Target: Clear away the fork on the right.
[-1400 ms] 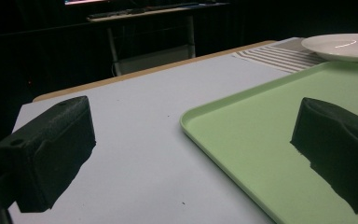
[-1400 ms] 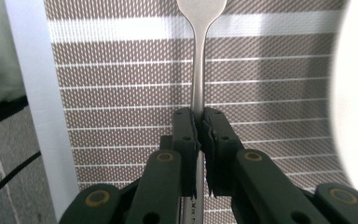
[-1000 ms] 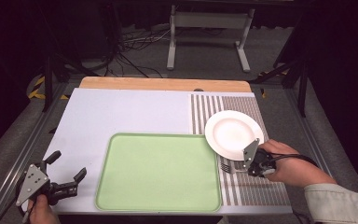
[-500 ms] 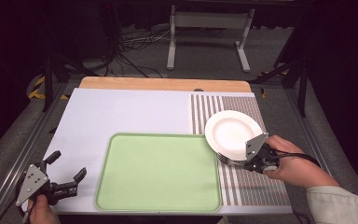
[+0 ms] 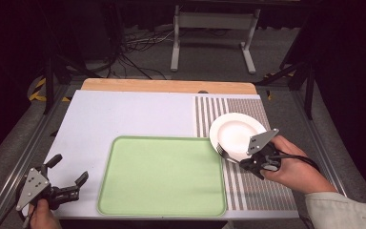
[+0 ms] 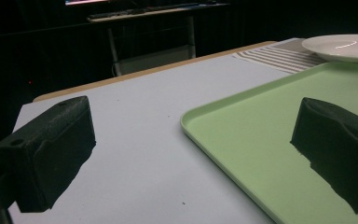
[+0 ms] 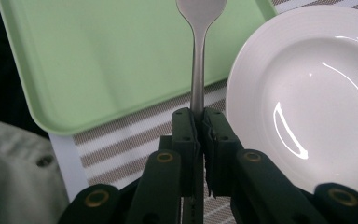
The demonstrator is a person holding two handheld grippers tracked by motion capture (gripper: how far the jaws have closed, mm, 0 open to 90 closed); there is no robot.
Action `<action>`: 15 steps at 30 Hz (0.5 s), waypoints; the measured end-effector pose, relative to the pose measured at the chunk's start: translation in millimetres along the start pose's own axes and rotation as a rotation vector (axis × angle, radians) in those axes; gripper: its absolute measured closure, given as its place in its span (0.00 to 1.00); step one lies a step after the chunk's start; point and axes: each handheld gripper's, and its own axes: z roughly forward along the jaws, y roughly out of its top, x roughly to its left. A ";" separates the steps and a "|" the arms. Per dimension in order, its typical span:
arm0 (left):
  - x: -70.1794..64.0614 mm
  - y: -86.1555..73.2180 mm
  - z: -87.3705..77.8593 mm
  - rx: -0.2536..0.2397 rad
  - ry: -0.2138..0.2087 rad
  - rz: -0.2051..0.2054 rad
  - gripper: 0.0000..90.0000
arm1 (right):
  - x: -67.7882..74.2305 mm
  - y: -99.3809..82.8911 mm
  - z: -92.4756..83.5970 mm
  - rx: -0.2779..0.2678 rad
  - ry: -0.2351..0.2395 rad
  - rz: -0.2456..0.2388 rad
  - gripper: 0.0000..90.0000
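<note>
My right gripper (image 5: pixel 243 162) is shut on the handle of a metal utensil (image 5: pixel 224 153) over the striped mat, at the near edge of a white plate (image 5: pixel 236 133). In the right gripper view the utensil (image 7: pixel 197 70) rises straight out of the closed gripper (image 7: pixel 199 116). Its head reaches over the corner of the green tray (image 7: pixel 98 56), and the plate (image 7: pixel 317 93) lies just to its right. My left gripper (image 5: pixel 70 168) is open and holds nothing at the table's front left. It is open (image 6: pixel 191 154) low over the white surface beside the tray (image 6: pixel 261 121).
The green tray (image 5: pixel 162 176) lies empty at the front centre. A striped mat (image 5: pixel 257 191) covers the right side under the plate. A wooden strip (image 5: pixel 167 86) runs along the far edge. Beyond it are a dark floor, cables and a metal stand (image 5: pixel 212 28).
My right gripper has shifted a little farther along the plate's near edge, carrying the utensil with it. The left gripper has stayed in place.
</note>
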 end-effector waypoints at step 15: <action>0.2 0.2 -0.2 -0.003 0.001 0.000 0.00 | 2.7 15.6 -1.5 -0.142 0.022 0.274 0.94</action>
